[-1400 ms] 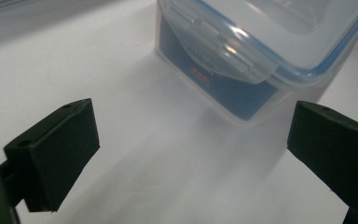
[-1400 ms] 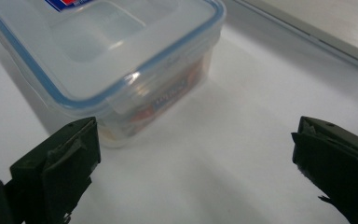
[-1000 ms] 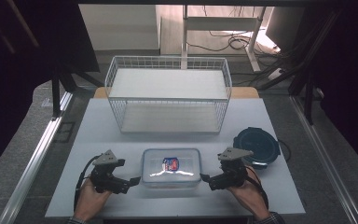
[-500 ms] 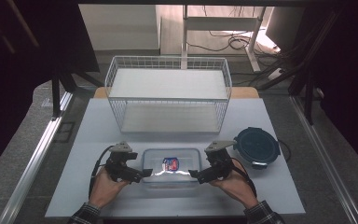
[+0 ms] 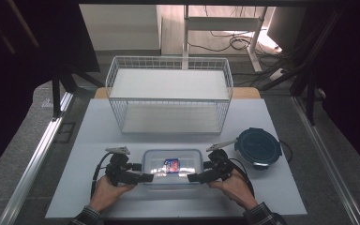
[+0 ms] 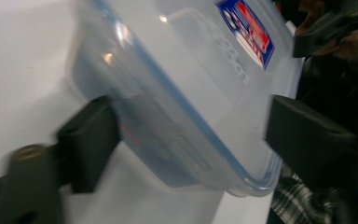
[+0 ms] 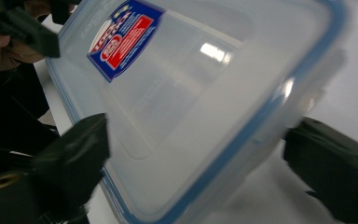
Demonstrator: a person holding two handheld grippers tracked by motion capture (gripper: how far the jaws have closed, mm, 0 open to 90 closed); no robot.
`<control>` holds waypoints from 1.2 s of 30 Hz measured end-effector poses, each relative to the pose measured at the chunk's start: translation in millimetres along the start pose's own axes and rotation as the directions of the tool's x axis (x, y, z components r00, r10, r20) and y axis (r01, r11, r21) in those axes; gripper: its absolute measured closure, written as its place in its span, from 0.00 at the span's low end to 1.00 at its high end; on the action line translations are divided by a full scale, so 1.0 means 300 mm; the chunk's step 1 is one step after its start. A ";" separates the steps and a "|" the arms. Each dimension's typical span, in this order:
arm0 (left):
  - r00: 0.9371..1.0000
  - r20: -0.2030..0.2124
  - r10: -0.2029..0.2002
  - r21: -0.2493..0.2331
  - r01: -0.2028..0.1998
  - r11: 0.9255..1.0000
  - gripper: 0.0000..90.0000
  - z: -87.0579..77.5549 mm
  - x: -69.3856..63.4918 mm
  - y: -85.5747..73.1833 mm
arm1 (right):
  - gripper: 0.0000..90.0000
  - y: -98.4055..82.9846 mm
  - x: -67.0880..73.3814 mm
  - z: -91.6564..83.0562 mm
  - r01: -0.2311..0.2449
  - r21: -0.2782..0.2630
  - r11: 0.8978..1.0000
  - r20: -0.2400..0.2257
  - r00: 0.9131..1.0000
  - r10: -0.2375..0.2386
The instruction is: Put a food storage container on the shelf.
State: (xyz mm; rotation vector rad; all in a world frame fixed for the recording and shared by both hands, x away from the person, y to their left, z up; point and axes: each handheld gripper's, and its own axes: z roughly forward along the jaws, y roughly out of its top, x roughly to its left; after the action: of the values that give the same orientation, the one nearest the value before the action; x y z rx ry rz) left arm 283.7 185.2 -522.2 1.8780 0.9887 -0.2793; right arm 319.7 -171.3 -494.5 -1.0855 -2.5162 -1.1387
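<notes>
Clear plastic rectangular box with a blue-edged lid and a red-and-blue label [image 5: 172,167] sits on the white surface [image 5: 93,140], near its front edge, ahead of the white wire basket [image 5: 168,101]. Left tool [image 5: 145,178] straddles the box's left end and right tool [image 5: 193,177] its right end. Both have just been closing, box between the jaws; whether the pads press yet cannot be told. Dark round lid [image 5: 258,147] lies just right.

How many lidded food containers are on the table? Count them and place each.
2. The clear rectangular container sits at the near edge between the two grippers; the dark round container sits to its right. Nothing seems hidden in the wire basket.
</notes>
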 end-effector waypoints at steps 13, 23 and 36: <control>0.998 0.030 -0.062 -0.109 0.065 0.992 0.58 -0.065 -0.049 -0.064 | 0.56 -0.058 0.019 -0.110 -0.108 -0.097 0.989 -0.051 0.993 0.103; 0.997 0.017 -0.075 -0.150 0.076 0.986 0.59 -0.065 -0.042 -0.023 | 0.59 -0.043 0.031 -0.131 -0.088 -0.152 0.984 -0.010 0.996 0.088; 0.999 -0.023 -0.032 -0.189 0.027 0.982 0.59 -0.118 -0.065 0.079 | 0.59 0.024 0.033 -0.170 -0.027 -0.218 0.976 -0.005 1.000 0.026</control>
State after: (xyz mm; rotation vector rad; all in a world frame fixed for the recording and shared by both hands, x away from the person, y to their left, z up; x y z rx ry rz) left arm 281.0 199.6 -477.7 1.6996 1.0250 -0.1729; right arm 310.7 -198.8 -450.6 -1.1634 -2.4105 -1.4349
